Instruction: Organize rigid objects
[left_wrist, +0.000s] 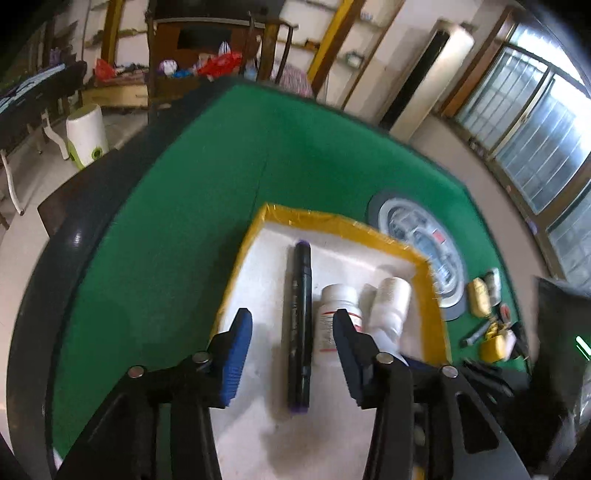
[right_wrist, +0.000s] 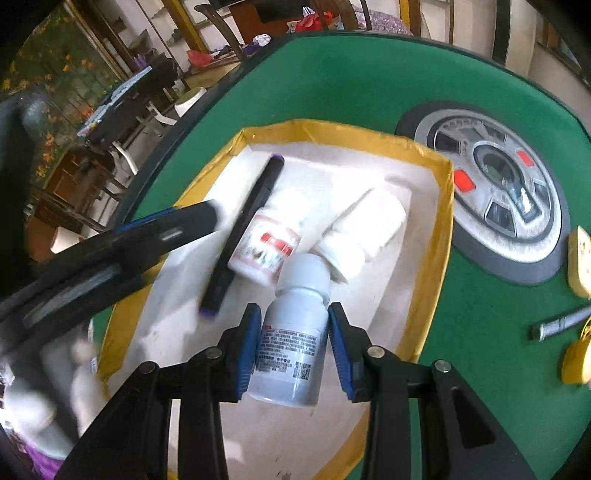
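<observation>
Your right claw is clenched on a white bottle over the yellow-rimmed tray. Your left claw hangs released above the black marker, which lies in the tray beside two white bottles.

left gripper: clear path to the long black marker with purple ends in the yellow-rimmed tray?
Probably yes. The left gripper is open and empty, its fingers straddling the long black marker with purple ends, which lies flat in the yellow-rimmed tray. The white labelled bottle lies close beside the marker, so that finger has little room.
</observation>
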